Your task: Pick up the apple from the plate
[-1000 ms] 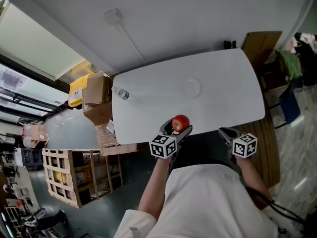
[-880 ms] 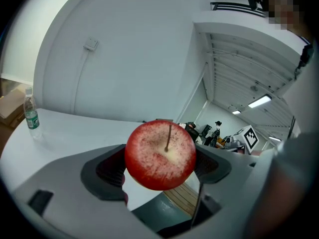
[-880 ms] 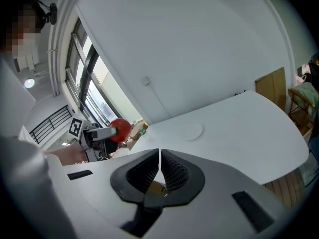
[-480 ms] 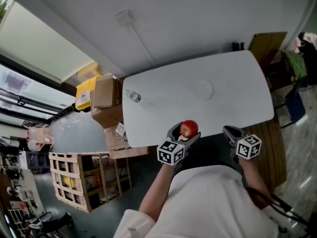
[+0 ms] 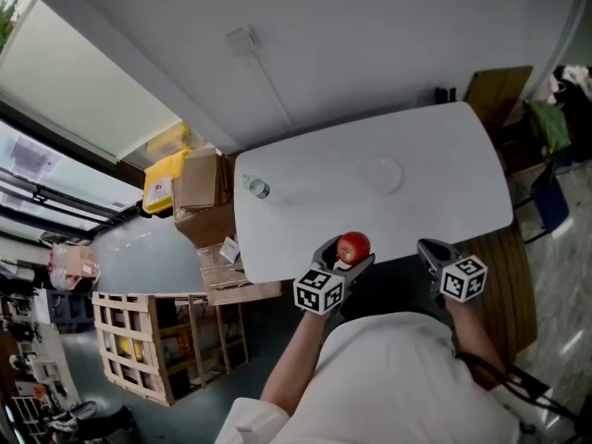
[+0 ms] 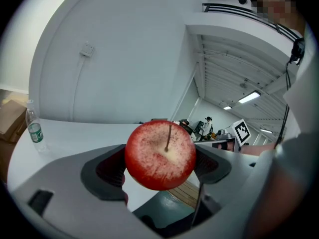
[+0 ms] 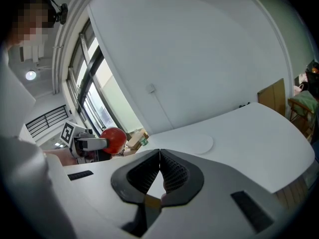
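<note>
The left gripper point(image 5: 343, 257) held a red apple point(image 5: 352, 246) clamped between its two jaws, one dark pad pressed to each side of the fruit. In the left gripper view the apple's point(image 6: 160, 156) stem end faced the camera, so the axis from stem to base ran along the jaws, with the thin brown stem pointing back toward the person and tipped slightly upward. The fruit was nearly round, with no clearly longer side. Seen from the head view, it hung clear of the surface at the near edge of the white desk point(image 5: 444, 155), towards that edge's left half. Its marker cube point(image 5: 318, 290) sat just behind the jaws, above the person's forearm. The right gripper point(image 5: 433, 252) was off the desk's near edge, further right, with its jaws closed together, ribbed pads meeting and nothing between them. A white plate point(image 5: 381, 174), faint against the desk, lay bare around the middle of the surface, well apart from the apple. A clear plastic bottle point(image 5: 256, 188) stood upright near the far left corner. Beyond the desk's left edge, cardboard boxes point(image 5: 199, 181) were stacked on the floor beside a yellow box point(image 5: 164, 183), and a wooden crate point(image 5: 139, 340) stood nearer to the person.
</note>
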A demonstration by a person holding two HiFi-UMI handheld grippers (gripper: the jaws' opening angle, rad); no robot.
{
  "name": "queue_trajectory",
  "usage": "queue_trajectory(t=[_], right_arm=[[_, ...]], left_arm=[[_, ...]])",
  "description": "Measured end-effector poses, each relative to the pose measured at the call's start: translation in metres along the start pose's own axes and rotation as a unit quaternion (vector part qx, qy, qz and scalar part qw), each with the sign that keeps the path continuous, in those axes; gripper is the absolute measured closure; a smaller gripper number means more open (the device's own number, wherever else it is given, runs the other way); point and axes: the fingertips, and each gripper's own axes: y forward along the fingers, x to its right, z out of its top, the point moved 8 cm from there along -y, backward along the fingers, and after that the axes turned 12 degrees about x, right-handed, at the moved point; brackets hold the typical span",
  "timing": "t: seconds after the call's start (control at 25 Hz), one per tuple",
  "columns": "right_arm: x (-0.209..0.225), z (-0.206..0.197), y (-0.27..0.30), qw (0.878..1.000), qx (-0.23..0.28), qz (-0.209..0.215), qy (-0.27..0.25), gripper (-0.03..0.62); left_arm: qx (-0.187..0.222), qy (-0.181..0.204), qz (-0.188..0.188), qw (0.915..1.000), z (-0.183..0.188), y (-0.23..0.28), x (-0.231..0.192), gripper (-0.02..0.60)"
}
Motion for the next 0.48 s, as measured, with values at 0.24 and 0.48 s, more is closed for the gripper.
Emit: queue_trajectory(t=[0.24,0.48], right_arm=[[-0.0073,-0.0025,-0.0028,1.0,0.001,0.003,-0.001,0.559],[-0.0085,-0.0024,-0.0053,1.0,0.0,0.005,-0.006,0.559]], left_arm=[[0.006,-0.003,0.0,1.0,-0.0003,-0.0072,-0.0023,0.178],[0.009,-0.005,0.002,0.9999,-0.0036,-0.0094,-0.0026,0.178]])
